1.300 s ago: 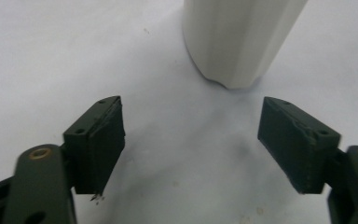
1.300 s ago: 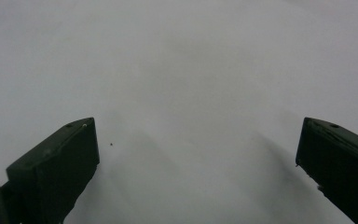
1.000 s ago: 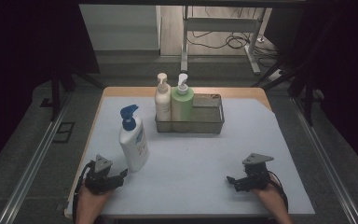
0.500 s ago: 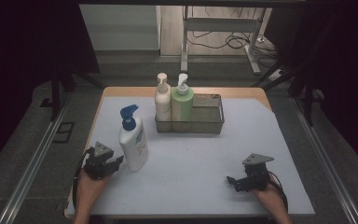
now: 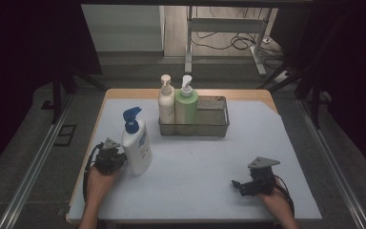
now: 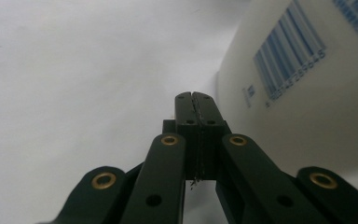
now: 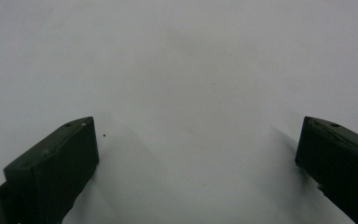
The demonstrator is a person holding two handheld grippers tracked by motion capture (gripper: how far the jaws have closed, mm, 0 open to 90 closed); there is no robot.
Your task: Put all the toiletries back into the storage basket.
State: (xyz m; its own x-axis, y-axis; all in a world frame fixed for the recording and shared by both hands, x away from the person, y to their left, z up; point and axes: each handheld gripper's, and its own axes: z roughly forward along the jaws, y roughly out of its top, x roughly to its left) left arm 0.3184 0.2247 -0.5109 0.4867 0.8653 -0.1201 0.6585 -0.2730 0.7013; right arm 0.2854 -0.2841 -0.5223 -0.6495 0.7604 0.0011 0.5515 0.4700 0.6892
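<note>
- Pale grey mat [image 5: 195,171] covers a wooden table [image 5: 124,93], with dark floor all around.
- White pump bottle [image 5: 137,148] stands upright at near left.
- Left gripper [image 5: 120,161], jaws just closed together on nothing, sits just beside the bottle.
- Right gripper [image 5: 237,185] rests at near right, jaws wide apart.
- Wire basket [image 5: 214,128] at far centre holds two bottles.
</note>
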